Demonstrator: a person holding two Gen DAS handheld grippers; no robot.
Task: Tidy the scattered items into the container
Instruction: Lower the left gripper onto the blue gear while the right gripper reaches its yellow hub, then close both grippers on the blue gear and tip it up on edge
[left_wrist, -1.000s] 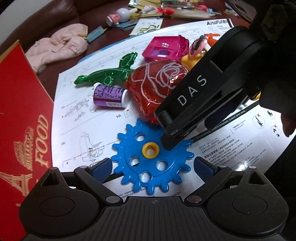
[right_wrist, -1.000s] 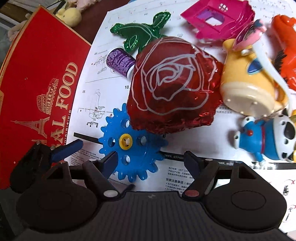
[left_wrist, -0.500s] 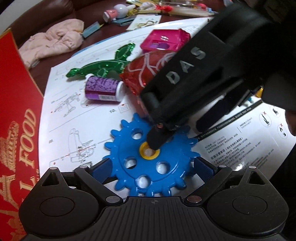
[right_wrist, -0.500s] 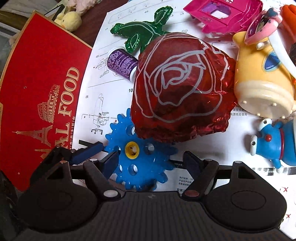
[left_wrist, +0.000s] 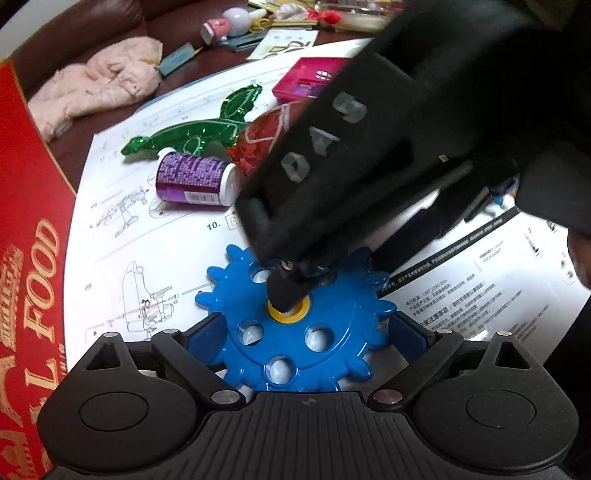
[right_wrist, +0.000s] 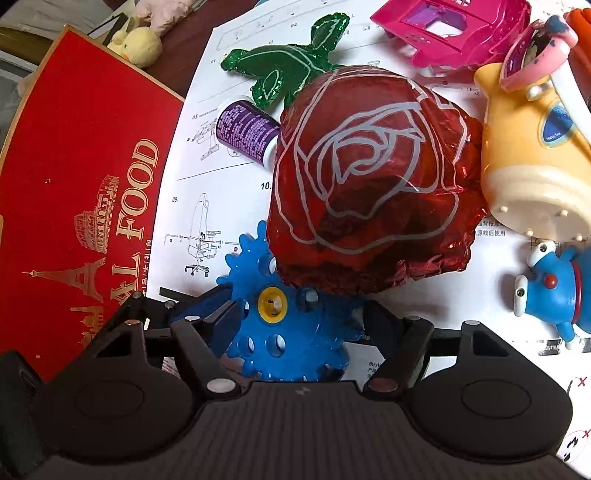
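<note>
- Red food box (right_wrist: 85, 192), our container, sits leftmost; nothing tidied yet, as far as we see.
- Blue gear (left_wrist: 299, 332) lies between our left gripper (left_wrist: 306, 328) fingers, spread wide.
- Our right gripper (right_wrist: 303, 314), also wide apart, straddles it; foil rose (right_wrist: 369, 192) and toys remain.

Blue gear (left_wrist: 303, 332) flat on paper, red box (right_wrist: 74, 192) beside

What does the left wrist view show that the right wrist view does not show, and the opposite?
Only the left wrist view: the right claw's black body over the blue gear, and a pink garment. Only the right wrist view: the whole red rose balloon, a yellow toy, a blue cat figure. Both: the gear, purple bottle, green foil leaf, pink toy house, red box.
</note>
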